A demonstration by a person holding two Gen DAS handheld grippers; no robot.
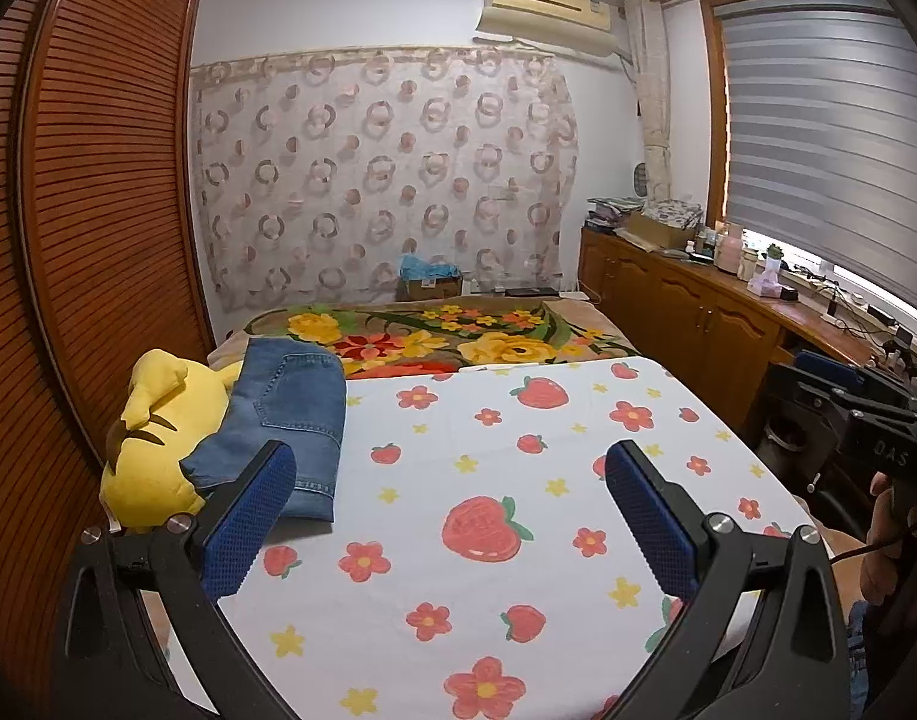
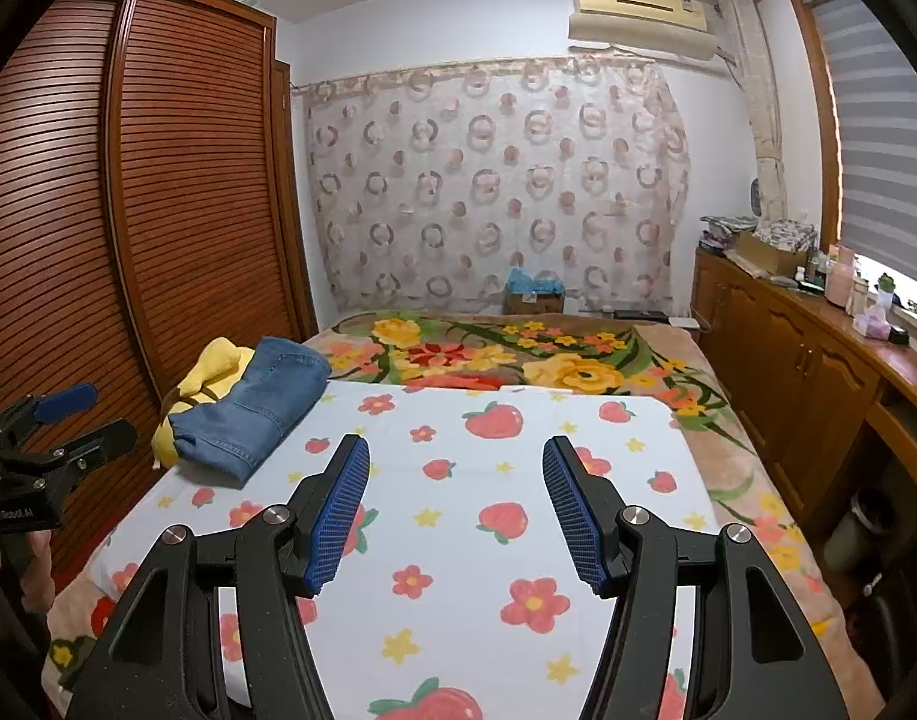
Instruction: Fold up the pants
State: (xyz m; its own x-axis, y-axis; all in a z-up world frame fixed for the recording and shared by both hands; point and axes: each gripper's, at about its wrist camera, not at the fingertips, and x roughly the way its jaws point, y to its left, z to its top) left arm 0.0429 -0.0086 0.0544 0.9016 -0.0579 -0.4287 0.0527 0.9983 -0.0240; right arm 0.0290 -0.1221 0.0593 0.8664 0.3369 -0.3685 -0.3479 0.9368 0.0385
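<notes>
The folded blue jeans (image 1: 284, 420) lie at the left edge of the strawberry-print sheet (image 1: 488, 480), resting partly on a yellow plush toy (image 1: 158, 450). They also show in the right wrist view (image 2: 248, 408). My left gripper (image 1: 452, 462) is open and empty above the sheet, just right of the jeans. My right gripper (image 2: 455, 456) is open and empty above the middle of the sheet (image 2: 488, 540). The left gripper also shows at the left edge of the right wrist view (image 2: 68, 414).
A floral blanket (image 1: 458, 336) covers the far half of the bed. A slatted wooden wardrobe (image 1: 98, 210) stands close on the left. A wooden cabinet (image 2: 818, 360) with clutter runs along the right under the window. A box (image 2: 533, 300) stands at the far wall.
</notes>
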